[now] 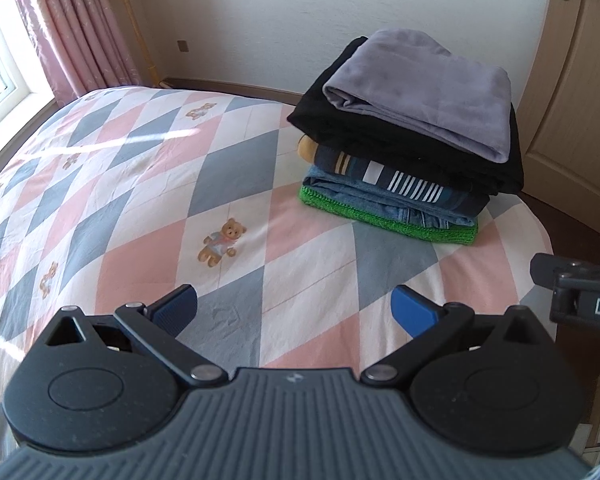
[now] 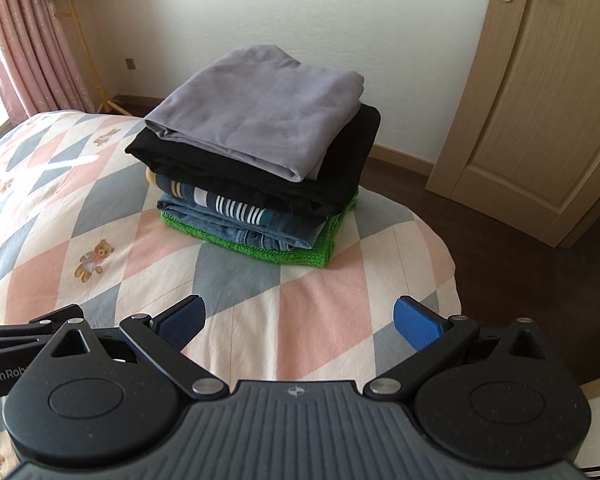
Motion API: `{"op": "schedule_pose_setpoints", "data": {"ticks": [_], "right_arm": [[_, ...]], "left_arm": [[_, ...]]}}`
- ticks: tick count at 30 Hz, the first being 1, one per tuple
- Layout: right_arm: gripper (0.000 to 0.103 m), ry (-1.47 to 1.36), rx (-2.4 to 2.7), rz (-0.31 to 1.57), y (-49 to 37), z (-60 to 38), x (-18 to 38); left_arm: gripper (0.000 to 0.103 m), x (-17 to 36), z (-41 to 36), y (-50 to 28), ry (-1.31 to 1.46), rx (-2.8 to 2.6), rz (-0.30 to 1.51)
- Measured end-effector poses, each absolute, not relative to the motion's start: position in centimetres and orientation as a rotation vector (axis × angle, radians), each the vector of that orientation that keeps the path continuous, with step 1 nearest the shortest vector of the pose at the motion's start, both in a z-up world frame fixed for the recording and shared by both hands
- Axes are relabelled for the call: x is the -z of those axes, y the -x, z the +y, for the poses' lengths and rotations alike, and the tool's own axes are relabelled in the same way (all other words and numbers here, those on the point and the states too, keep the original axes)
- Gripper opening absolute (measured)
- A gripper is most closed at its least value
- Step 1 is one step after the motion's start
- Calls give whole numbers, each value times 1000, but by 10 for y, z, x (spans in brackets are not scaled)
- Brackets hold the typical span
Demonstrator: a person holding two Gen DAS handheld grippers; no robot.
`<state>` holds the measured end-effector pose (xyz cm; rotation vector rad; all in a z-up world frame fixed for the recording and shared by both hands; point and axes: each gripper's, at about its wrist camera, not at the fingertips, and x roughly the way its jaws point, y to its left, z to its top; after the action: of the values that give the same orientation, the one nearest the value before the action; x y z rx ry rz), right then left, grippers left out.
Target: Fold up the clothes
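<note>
I see the folded stack [image 2: 256, 176] ahead of both grippers, well apart from them, grey piece on top. My left gripper [image 1: 294, 310] and right gripper [image 2: 300, 316] hang spread wide and empty over the quilt [image 1: 140, 184]. Beyond stand a wall, curtain [image 1: 72, 28] and door [image 2: 540, 100].

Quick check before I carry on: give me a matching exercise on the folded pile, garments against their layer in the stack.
Things:
1. grey garment
2. black garment
3. jeans
4. green cloth

Places:
A. bottom, on the bed
B. top
C. just above the bottom layer
D. directly under the top layer

Pairs: 1-B, 2-D, 3-C, 4-A
</note>
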<state>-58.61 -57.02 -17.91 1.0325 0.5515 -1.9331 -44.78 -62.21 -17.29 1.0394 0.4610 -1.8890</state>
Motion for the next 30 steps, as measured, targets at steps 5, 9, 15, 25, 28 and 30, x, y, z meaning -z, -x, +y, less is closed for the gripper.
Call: {"op": "schedule_pose_setpoints", "data": {"ticks": [5,9,15,25,28,30], "right_arm": [[103,-1041,1930,553,595,-579,186],[103,-1051,1924,549,600,-583,190],[103,-1060,1920,547,607,-585,193],[103,-1064,1929,533,613,-579,191],[103,-1064,1932,528,614,-577,190],[103,-1062,1935,523,613,-575,188]], "left_arm": [[102,179,-630,460,-1047,1901,441],[102,182,-636,468,-1047,1911,446],[102,185,-642,479,-1052,1917,452],[102,182,-640,490,-1047,1935,445],[102,179,-638,490,-1046,1939,433],[102,178,-636,490,-1046,1942,424]]}}
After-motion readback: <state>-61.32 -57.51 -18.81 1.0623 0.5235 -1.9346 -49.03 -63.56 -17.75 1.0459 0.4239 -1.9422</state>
